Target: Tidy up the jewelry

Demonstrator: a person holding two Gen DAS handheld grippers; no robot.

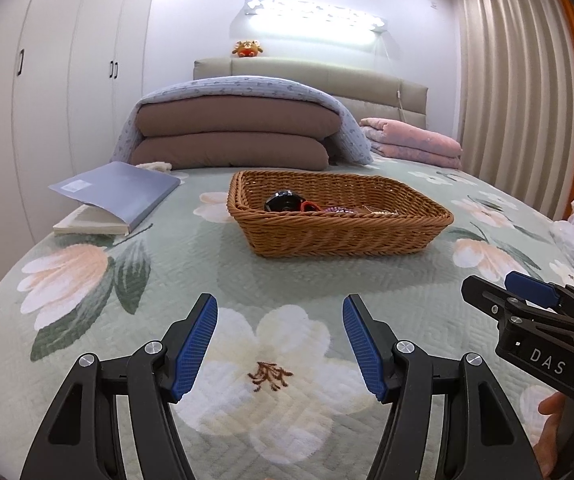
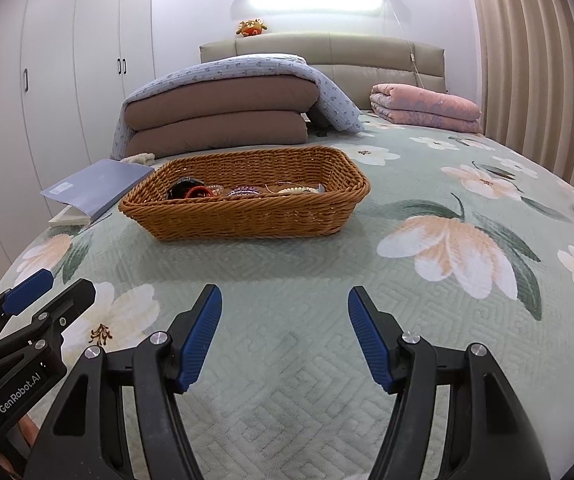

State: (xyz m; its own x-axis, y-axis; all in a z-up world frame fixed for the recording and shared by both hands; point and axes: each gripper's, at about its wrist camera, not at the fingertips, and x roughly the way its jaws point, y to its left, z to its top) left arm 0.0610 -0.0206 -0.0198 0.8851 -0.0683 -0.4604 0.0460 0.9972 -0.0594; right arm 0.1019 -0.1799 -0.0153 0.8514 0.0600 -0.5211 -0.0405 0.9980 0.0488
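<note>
Left gripper (image 1: 280,346) and right gripper (image 2: 285,336) both hang with fingers spread, empty, above the floral quilt (image 2: 427,340). Their bodies read "DAS" and "GenRobot.AI". Ahead, the jewelry (image 2: 243,191) lies in a wicker basket (image 2: 247,216), beside a grey book (image 1: 121,196).

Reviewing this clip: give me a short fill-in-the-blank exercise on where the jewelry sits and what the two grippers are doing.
1. The jewelry lies inside a woven ____ on the bed.
2. Both the left gripper and the right gripper have their jaws ____ and hold nothing.
3. The book lies on the basket's ____ side in both views.
4. The folded blanket near the curtain is ____ in colour.

Missing words: basket; open; left; pink
</note>
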